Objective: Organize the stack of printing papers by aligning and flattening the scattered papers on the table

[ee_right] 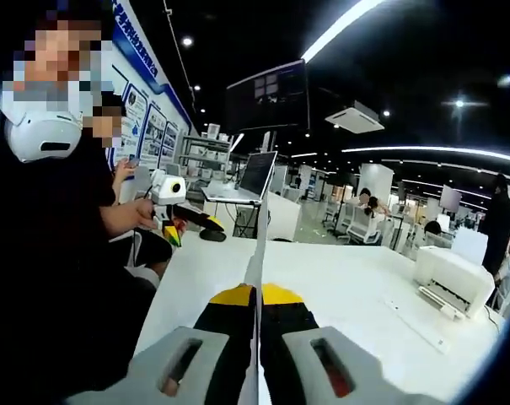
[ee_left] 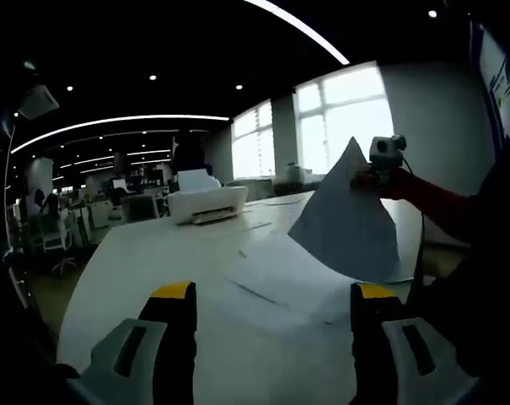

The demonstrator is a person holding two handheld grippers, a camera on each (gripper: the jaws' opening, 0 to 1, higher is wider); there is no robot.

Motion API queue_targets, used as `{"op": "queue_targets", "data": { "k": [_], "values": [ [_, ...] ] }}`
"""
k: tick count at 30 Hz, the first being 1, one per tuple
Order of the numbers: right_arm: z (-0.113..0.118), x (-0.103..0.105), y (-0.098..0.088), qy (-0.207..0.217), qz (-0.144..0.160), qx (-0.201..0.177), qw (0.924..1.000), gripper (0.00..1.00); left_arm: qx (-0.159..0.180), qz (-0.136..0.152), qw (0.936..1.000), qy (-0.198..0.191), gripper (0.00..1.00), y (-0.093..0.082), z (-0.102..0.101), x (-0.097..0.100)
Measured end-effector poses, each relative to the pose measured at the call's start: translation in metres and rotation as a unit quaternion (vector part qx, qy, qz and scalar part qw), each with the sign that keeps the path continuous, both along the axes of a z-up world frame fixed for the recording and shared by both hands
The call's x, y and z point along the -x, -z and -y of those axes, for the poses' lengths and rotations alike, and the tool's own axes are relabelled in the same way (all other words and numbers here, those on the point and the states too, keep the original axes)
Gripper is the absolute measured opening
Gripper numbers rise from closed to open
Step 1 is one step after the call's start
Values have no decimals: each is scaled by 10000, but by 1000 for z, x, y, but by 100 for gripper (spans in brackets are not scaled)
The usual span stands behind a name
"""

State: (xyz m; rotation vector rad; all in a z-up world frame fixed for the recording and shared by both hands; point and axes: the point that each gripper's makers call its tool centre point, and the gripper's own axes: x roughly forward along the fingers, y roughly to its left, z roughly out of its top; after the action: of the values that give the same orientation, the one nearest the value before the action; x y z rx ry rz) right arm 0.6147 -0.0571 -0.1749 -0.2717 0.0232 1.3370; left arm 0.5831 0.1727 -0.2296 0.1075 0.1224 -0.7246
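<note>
Yellow-tipped jaws of the left gripper [ee_left: 271,295] rise from the bottom of the left gripper view, set wide apart with nothing between them, hovering over the near edge of the white table [ee_left: 145,253]. Just beyond them, at centre right of that frame, loose papers [ee_left: 280,278] lie flat but fanned out of line. Above those, one lifted sheet [ee_left: 347,211] stands up as a pale triangle, its peak pinched by the right gripper [ee_left: 381,169] at the upper right.

From the right gripper view that same sheet [ee_right: 257,278] appears edge-on, a thin line running up the centre of the frame, with the right gripper's [ee_right: 257,297] jaws pressed together on it at the bottom.

As I judge it, the step in hand is carrying this sheet back onto the pile. To do it well, lower it slowly so its free edge meets the flat papers first, square a corner against theirs, and only then let go; the open left gripper could pin the pile so it does not slide. A thin sheet will buckle or swing if hurried.

Farther out, a white printer [ee_left: 206,202] sits at centre left on the table, bright windows [ee_left: 322,118] behind it. A seated person [ee_right: 86,219] fills the left of the right gripper view.
</note>
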Motion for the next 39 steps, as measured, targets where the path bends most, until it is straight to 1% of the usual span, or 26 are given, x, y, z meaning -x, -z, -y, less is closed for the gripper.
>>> {"op": "queue_targets", "data": {
  "k": [8,20,23,32,39],
  "values": [
    [-11,8,0,-193,-10,45,9998,0,-47,13,10000,78,75,1,-1,1],
    [-24,15,4,-436,-33,180,9989,0,-77,-22,9997,225,74,1,12,6],
    [-29,17,4,-501,-40,205,9985,0,-110,-33,9995,306,74,1,17,7],
    [-46,30,6,-815,-20,383,9959,0,-181,-31,9988,461,74,1,26,9],
    [-57,40,9,-1004,-7,507,9937,0,-242,-77,9982,544,74,4,30,11]
  ]
}}
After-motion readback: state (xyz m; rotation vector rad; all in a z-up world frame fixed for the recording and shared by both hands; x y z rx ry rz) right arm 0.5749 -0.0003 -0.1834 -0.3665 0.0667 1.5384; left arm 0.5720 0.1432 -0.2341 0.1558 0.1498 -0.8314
